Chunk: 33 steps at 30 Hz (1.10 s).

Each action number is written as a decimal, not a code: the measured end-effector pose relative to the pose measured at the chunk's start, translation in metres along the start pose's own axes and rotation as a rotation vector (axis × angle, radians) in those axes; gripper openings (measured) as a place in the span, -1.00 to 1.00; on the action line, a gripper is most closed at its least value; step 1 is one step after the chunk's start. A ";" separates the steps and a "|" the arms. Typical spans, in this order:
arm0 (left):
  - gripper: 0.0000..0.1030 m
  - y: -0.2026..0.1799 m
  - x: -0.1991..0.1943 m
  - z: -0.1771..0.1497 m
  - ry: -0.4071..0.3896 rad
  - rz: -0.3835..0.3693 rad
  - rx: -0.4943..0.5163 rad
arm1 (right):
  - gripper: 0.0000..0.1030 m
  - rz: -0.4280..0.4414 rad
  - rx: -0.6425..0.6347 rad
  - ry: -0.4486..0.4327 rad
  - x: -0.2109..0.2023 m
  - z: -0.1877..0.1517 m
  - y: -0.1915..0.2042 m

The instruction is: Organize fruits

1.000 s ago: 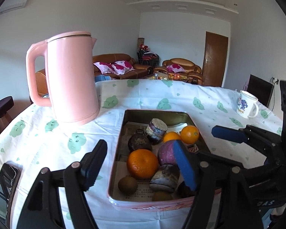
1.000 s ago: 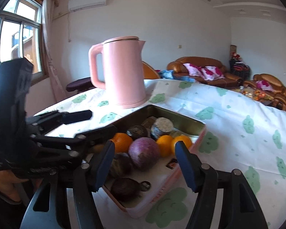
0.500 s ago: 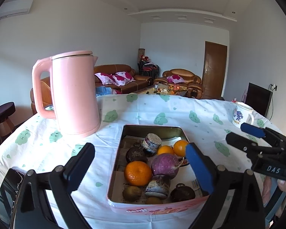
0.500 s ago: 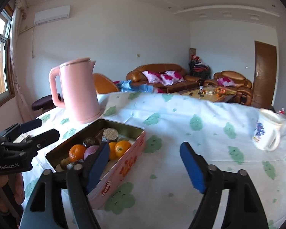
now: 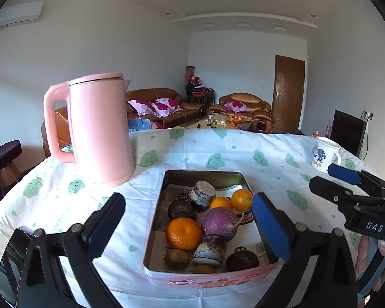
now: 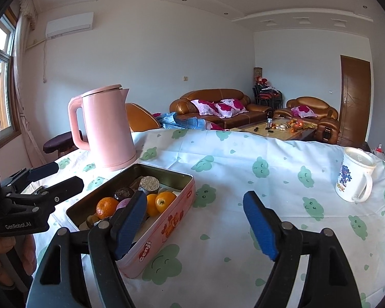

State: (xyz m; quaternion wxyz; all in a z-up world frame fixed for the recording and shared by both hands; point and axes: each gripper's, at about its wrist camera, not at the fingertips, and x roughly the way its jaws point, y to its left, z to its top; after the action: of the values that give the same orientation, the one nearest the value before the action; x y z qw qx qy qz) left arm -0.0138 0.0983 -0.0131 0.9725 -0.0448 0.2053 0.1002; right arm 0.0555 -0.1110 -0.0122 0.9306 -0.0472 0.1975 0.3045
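Both grippers hang above the counter (image 6: 243, 159) with nothing in them: the left gripper (image 5: 188, 227) has its fingers spread very wide and still opening, framing the near end of the tin (image 5: 164, 276) without touching it, and the right gripper (image 6: 195, 224) stands fairly wide over bare cloth just beside the tin's long side. The fruit already sits in the tin, so the job looks close to finished, or a last tidy-up is due. To do that well, I would come down from above on one piece at a time, fingers on either side of its widest part, and keep clear of the metal rim (a knock there could slide the whole tin on the cloth). The big orange (image 5: 183, 233) lies near the front, touching a purple bulb (image 5: 219, 224); two smaller oranges (image 5: 241, 200) sit further back beside a cut, dark-skinned chunk, with dull brown fruit along the front wall. The tin stands near the counter's front edge, just before a pink kettle (image 5: 100, 131); a mug (image 6: 354, 177) stands well apart.
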 end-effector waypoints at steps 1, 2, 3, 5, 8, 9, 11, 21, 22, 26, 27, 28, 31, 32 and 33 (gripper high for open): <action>0.97 0.000 0.001 0.000 0.000 -0.001 0.000 | 0.53 0.001 0.002 0.001 0.000 0.000 -0.001; 0.97 0.000 0.000 0.000 -0.001 -0.001 0.001 | 0.53 0.004 0.002 0.001 -0.001 0.000 -0.001; 0.97 0.000 0.001 0.000 -0.002 0.000 0.000 | 0.53 0.005 0.002 0.002 -0.001 0.000 -0.001; 0.97 0.000 0.001 0.000 -0.001 0.000 0.000 | 0.53 0.002 -0.001 0.000 -0.001 -0.001 0.000; 0.97 0.000 0.001 0.000 0.000 0.000 0.000 | 0.53 -0.002 -0.001 -0.004 -0.002 -0.001 0.000; 0.97 0.000 0.001 0.000 0.000 0.000 0.001 | 0.53 -0.003 0.000 -0.003 -0.002 -0.001 -0.001; 0.97 0.000 0.001 0.000 0.001 0.001 0.001 | 0.53 -0.003 0.003 -0.001 -0.002 -0.002 -0.002; 1.00 -0.002 0.001 -0.001 0.007 0.006 0.006 | 0.53 -0.004 0.008 -0.002 -0.002 -0.002 -0.005; 1.00 -0.002 0.002 -0.002 0.007 0.005 0.008 | 0.53 -0.004 0.009 -0.004 -0.002 -0.002 -0.005; 1.00 -0.004 0.002 -0.002 0.008 0.001 0.017 | 0.53 -0.007 0.011 -0.011 -0.005 -0.001 -0.007; 1.00 -0.005 0.002 -0.002 0.009 0.004 0.019 | 0.53 -0.006 0.011 -0.012 -0.005 -0.001 -0.007; 1.00 -0.006 0.002 -0.002 0.010 0.004 0.021 | 0.53 -0.006 0.010 -0.014 -0.006 -0.001 -0.007; 1.00 -0.007 0.002 -0.001 0.002 0.003 0.022 | 0.53 -0.008 0.006 -0.018 -0.008 0.000 -0.007; 1.00 -0.008 0.001 0.000 0.000 0.001 0.022 | 0.53 -0.008 0.006 -0.018 -0.008 0.000 -0.007; 1.00 -0.009 0.001 0.000 -0.003 -0.003 0.021 | 0.53 -0.008 0.005 -0.019 -0.009 0.000 -0.007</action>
State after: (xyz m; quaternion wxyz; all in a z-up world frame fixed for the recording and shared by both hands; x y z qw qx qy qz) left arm -0.0111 0.0899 -0.0126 0.9734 -0.0350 0.2048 0.0965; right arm 0.0532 -0.1216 -0.0090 0.9337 -0.0427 0.1894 0.3008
